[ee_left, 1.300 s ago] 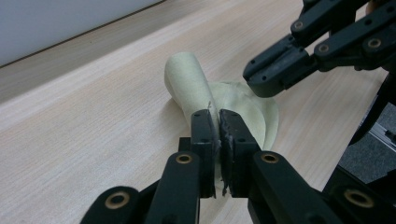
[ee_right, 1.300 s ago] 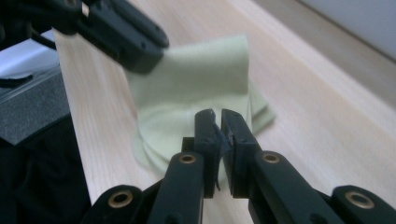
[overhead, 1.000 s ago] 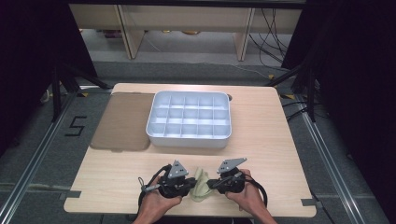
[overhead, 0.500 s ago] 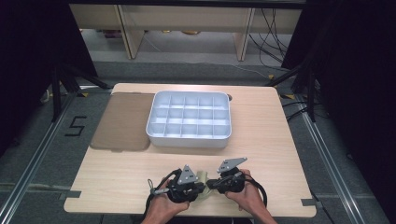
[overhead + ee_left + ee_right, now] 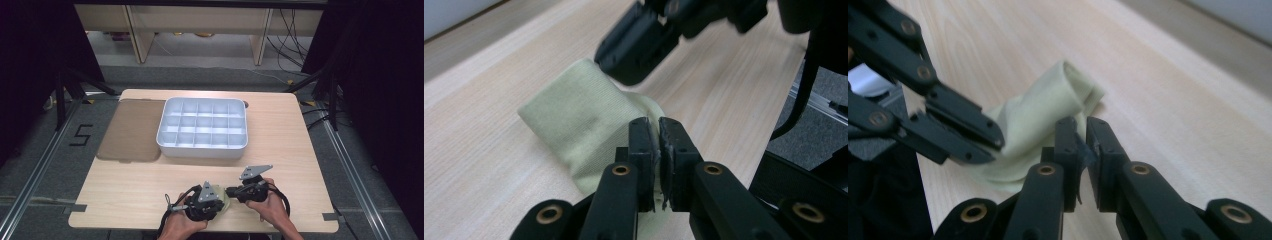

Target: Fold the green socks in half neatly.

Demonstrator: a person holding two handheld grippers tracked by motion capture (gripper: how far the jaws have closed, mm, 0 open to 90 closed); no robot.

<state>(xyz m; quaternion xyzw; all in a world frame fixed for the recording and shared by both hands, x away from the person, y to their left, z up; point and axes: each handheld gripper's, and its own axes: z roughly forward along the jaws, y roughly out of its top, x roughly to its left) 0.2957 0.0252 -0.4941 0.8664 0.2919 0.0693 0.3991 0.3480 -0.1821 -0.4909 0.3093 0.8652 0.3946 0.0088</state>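
Note:
A pale yellow-green cloth (image 5: 224,197) lies bunched near the table's front edge, between my two grippers. My left gripper (image 5: 221,201) comes at it from the left. In the left gripper view the left gripper (image 5: 659,122) has its jaws pressed together on a fold of the cloth (image 5: 584,110). My right gripper (image 5: 230,192) meets it from the right. In the right gripper view the right gripper (image 5: 1079,122) is shut on the cloth's (image 5: 1048,115) near edge. The two sets of tips sit almost against each other. A hand holds each gripper.
A white tray (image 5: 200,149) divided into several compartments stands in the middle of the wooden table (image 5: 125,190). A flat brown lid (image 5: 132,130) lies left of it. The table's front edge is just below the hands.
My left gripper has moved right, toward the right gripper, and a little down. The cloth, spread between them before, is now bunched and mostly covered. The right hand has stayed put.

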